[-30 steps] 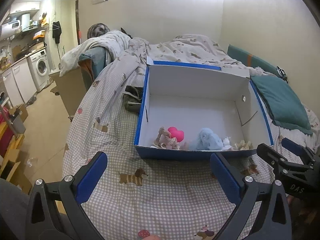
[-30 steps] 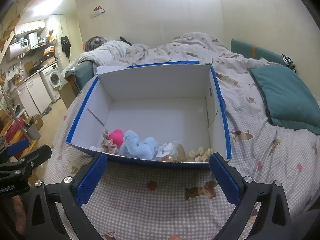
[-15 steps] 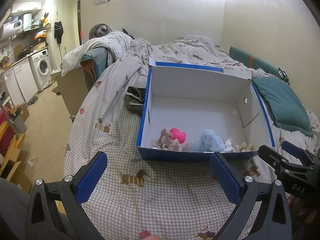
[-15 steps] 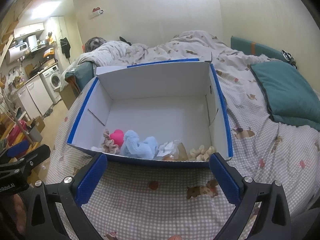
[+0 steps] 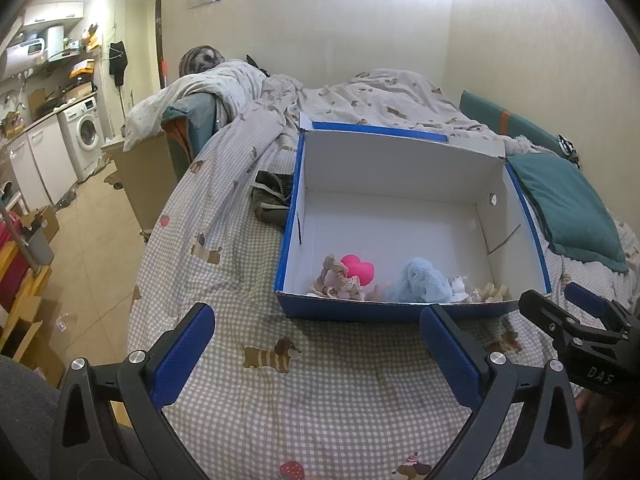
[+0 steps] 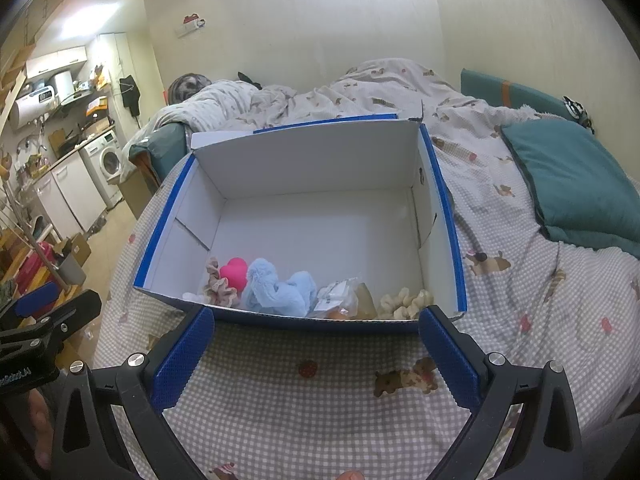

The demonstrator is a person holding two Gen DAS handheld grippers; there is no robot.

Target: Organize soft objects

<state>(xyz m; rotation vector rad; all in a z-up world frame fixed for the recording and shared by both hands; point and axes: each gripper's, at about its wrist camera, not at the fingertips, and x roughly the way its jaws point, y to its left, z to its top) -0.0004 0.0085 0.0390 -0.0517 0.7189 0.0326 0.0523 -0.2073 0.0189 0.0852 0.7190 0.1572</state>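
Soft toys lie in 1 row along the near wall of an open cardboard box (image 5: 400, 168), white inside and blue outside, which stands on a bed with a grey checked cover (image 5: 320, 400) printed with small dogs. From left to right in the right wrist view: a beige frilly scrunchie (image 6: 218, 286), a pink heart (image 6: 233, 271) just behind it and touching it, a light blue plush toy (image 6: 276, 290), a clear plastic packet (image 6: 340, 298) with a printed label, and a cream scrunchie (image 6: 404, 302) in the near right corner. The blue plush touches the packet. The far part of the box floor is bare.

The left tool (image 5: 316, 344) hovers over the cover in front of the box, its 2 blue-padded fingers spread wide with nothing between them. The right tool (image 6: 316, 346) is in the same posture, fingers wide apart and holding nothing, its tips close to the near wall of the box but not touching it, as far as I can tell. Each tool shows at the edge of the other camera's view.

A teal pillow (image 6: 572, 184) lies on the bed to the right of the box, apart from it. A dark folded cloth (image 5: 272, 200) lies against the left outer wall of the box. A rumpled duvet (image 5: 360, 96) is piled behind the box. Far left, a washing machine (image 5: 84, 136) stands by the kitchen wall.
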